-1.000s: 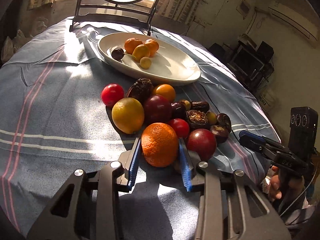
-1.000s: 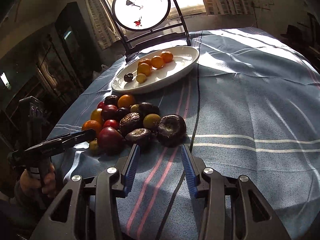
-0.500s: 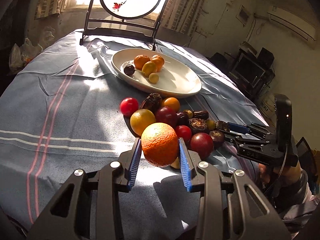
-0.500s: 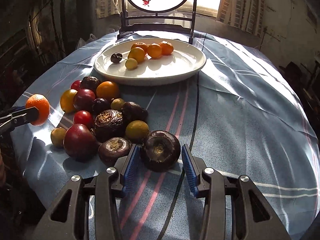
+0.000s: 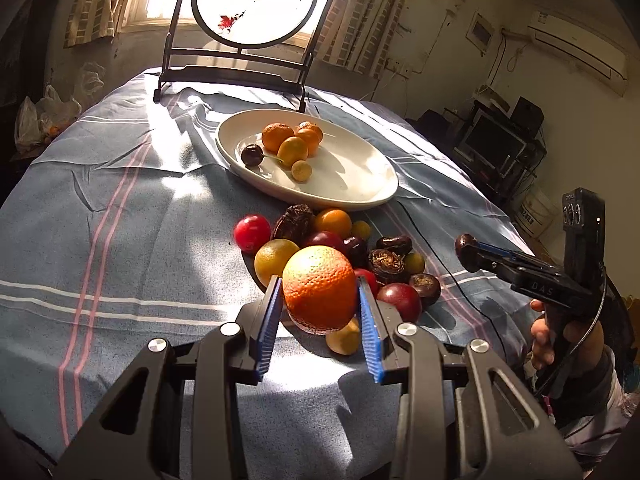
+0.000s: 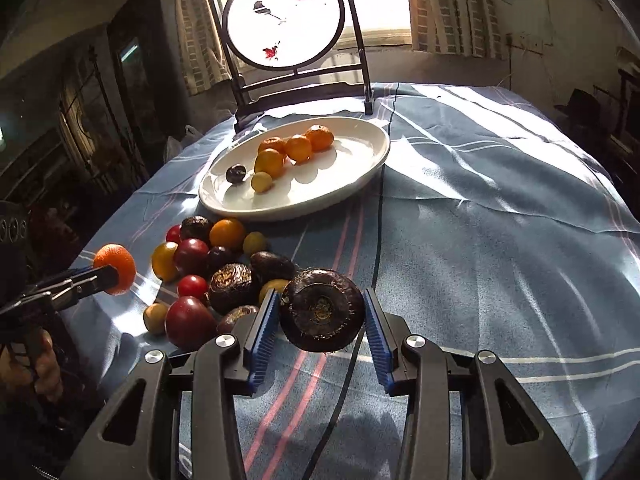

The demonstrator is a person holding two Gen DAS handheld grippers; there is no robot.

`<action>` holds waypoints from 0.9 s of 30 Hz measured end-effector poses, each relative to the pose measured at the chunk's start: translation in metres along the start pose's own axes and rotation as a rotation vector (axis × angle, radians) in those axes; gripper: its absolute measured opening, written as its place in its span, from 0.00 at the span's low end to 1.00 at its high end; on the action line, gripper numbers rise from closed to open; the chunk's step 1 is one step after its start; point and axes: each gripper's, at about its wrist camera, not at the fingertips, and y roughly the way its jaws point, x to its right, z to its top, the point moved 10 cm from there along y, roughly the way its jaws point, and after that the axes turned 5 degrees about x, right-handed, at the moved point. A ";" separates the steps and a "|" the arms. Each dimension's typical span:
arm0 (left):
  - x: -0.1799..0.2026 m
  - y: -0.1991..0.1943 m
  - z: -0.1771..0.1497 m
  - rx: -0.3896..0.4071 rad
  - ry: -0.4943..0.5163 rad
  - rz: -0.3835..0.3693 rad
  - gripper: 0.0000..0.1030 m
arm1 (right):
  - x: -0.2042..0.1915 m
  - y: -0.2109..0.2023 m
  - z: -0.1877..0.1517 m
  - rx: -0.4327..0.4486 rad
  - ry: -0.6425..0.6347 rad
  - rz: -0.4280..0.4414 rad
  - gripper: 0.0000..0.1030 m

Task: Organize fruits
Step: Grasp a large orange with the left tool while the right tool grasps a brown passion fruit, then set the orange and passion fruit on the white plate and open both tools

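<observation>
My left gripper is shut on a large orange and holds it just above the fruit pile. In the right wrist view that same orange shows at the left, clamped in the left gripper. My right gripper is shut on a dark brown round fruit, lifted off the cloth; the same dark fruit appears at the right of the left wrist view. A white oval plate beyond the pile holds several small oranges, a yellow fruit and a dark cherry.
A round table under a blue striped cloth carries everything. A dark chair with a round painted back panel stands behind the plate. A hand grips the right tool's handle. A black cable runs across the cloth.
Both grippers rose from the cloth with their fruit. The right gripper moved in from beside the pile, closed on the dark fruit and lifted it. The orange left the pile.
</observation>
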 end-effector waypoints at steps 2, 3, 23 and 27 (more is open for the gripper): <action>0.001 0.010 0.013 -0.009 -0.004 -0.011 0.34 | 0.001 0.002 0.018 0.003 0.039 0.024 0.41; 0.001 0.016 0.021 -0.013 -0.005 -0.014 0.34 | -0.003 0.004 0.028 0.011 0.042 0.044 0.41; 0.002 0.052 0.052 -0.036 0.061 0.030 0.61 | -0.023 0.047 0.060 0.021 0.044 0.072 0.48; 0.016 0.020 0.009 -0.056 0.142 0.011 0.63 | -0.019 0.009 0.025 0.038 0.040 0.082 0.51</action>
